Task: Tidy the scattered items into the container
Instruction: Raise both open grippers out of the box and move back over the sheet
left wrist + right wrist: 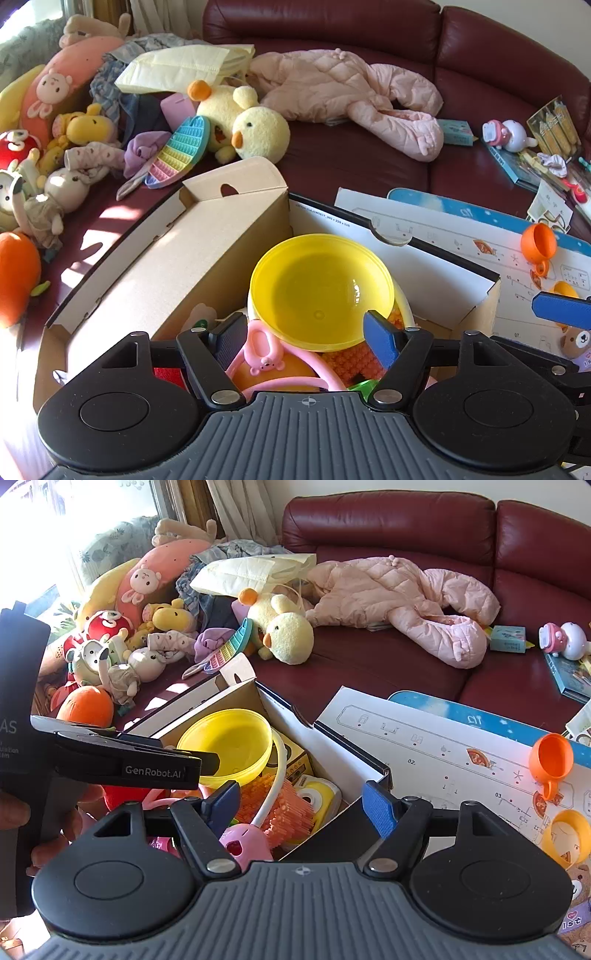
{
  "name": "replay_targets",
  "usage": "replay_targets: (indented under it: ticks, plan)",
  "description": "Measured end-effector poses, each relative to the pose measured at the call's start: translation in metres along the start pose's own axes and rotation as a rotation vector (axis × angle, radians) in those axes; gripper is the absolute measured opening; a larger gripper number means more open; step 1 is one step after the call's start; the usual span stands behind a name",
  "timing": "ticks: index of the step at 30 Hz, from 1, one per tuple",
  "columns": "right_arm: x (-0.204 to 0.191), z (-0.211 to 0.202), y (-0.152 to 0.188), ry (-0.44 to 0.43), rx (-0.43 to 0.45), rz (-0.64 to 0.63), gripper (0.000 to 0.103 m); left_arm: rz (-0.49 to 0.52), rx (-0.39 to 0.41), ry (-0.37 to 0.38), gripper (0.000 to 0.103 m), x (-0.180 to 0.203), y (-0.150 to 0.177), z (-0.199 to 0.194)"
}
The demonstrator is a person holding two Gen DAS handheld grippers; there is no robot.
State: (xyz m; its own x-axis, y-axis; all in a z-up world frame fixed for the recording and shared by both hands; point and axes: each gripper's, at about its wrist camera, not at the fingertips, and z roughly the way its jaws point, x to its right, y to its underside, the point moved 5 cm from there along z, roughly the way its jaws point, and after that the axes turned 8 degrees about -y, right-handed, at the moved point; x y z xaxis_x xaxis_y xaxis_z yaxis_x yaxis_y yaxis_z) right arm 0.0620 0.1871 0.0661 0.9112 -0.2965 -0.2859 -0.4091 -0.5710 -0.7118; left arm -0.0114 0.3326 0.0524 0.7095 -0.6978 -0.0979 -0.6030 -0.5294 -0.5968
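A cardboard box (pixel 207 254) (pixel 236 698) stands on the dark red sofa and holds several toys. A yellow plastic bowl (pixel 321 291) (pixel 229 746) lies on top of them, with a pink bear ring (pixel 264 354), an orange spiky toy (pixel 280 805) and a pink toy with a white hose (pixel 243 842). My left gripper (pixel 306 338) is open just above the box, its fingers on either side of the bowl's near rim. My right gripper (pixel 301 808) is open and empty over the box's right side. An orange cup (pixel 538 243) (pixel 551 762) and a yellow capsule half (pixel 567 836) lie on a printed sheet to the right.
Plush toys (pixel 74 129) (pixel 122 646), a yellow duck (pixel 255 125) (pixel 286 631) and a rainbow pop pad (pixel 181 151) lie behind the box. A pink padded suit (pixel 351 96) (pixel 406 598) sprawls on the sofa. Books and small toys (pixel 517 136) sit far right. A printed sheet (pixel 443 753) lies right of the box.
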Motion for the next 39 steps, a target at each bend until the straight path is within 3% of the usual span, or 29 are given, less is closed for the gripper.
replay_targets:
  ticks: [12,39]
  plan:
    - [0.004,-0.016,0.009,0.001,-0.015,0.006,0.081,0.018,0.010,-0.010,0.084,0.011,0.012,-0.008]
    - [0.010,-0.068,0.020,0.061,0.044,0.002,0.085,0.134,0.093,0.063,0.088,0.056,0.026,-0.065]
